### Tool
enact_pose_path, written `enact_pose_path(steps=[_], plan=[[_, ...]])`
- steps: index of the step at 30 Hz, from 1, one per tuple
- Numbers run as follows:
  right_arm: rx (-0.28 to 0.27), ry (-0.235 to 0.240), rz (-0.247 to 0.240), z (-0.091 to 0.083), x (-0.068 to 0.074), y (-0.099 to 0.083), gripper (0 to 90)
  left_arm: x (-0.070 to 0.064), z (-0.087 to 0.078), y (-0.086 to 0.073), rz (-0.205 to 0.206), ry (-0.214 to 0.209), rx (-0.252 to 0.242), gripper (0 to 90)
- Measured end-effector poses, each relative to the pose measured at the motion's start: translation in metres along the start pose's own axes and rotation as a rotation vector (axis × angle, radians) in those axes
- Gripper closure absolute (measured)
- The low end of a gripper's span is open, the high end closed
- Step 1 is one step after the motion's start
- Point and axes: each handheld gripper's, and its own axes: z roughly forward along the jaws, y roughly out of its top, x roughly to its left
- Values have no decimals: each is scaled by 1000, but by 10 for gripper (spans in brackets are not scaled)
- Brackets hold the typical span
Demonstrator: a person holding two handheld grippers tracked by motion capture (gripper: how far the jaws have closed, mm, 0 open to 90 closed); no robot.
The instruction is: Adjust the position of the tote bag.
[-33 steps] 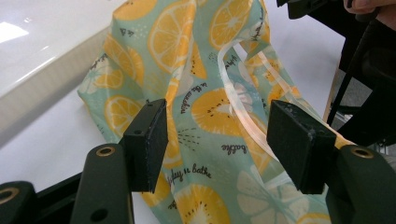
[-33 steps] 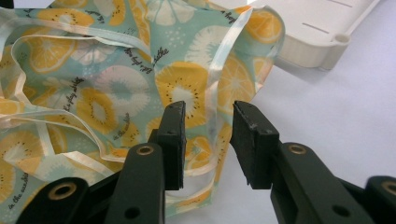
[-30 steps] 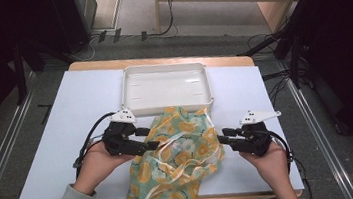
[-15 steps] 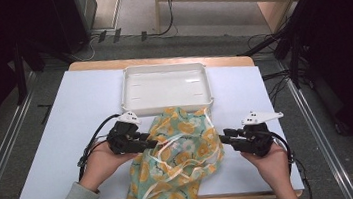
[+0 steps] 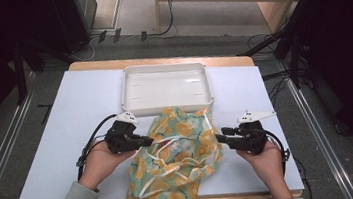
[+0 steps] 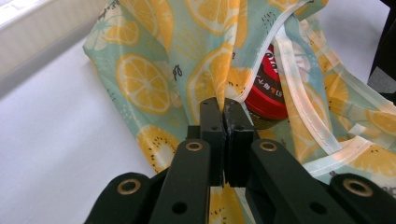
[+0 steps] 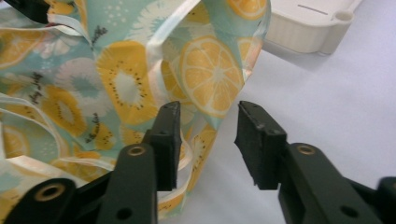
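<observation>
Lemon-print cloth [image 5: 184, 161] lies crumpled mid-worktop [image 5: 68, 137], near edge hanging off the front, far edge just short of the white tray [image 5: 165, 85]. Looks like an apron or bag w/ pale ribbon ties [image 5: 169, 145] looping across the top.

Left hand-held gripper [image 5: 144, 142] is clenched on a fold at the cloth's left side; in the left gripper view the jaws sit pressed together w/ fabric pinched between, right by the pale binding. Something red & round [image 6: 267, 91] w/ white lettering peeks from under the fabric there, maybe a tin or lid, can't tell which.

Right hand-held gripper [image 7: 205, 140] is released, jaws wide apart, the cloth's right-hand corner hanging btwn them but not touching either pad as far as I can see.

Judgement: step in hand = second grip on the right corner. To do it well: push in a bit deeper so pads close on the double layer, not just the tip. Keep ribbon out of the bite. Left keeps steady tension, no tugging, or the corner slides off. Mind the red thing shifting once the cloth lifts.
</observation>
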Motion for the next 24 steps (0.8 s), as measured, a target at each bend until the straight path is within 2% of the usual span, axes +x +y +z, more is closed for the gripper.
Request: enact_pose_path(steps=[4,7,10,13,16,24], plan=[[13,-6,-2,7,0,1,590,1,-2,-1,6,7,-4,892],[14,14,4,11,0,2,619,2,-3,-1,2,5,-15,892],[24,28,4,15,0,2,675,1,-4,-1,7,7,-20,892],[47,45,6,19,0,2,806,2,-7,-1,5,9,-29,892],[65,52,-7,19,1,2,889,5,-11,-2,-1,10,-40,893],[76,43,-13,15,0,0,900,16,-33,-10,-42,22,-86,892]])
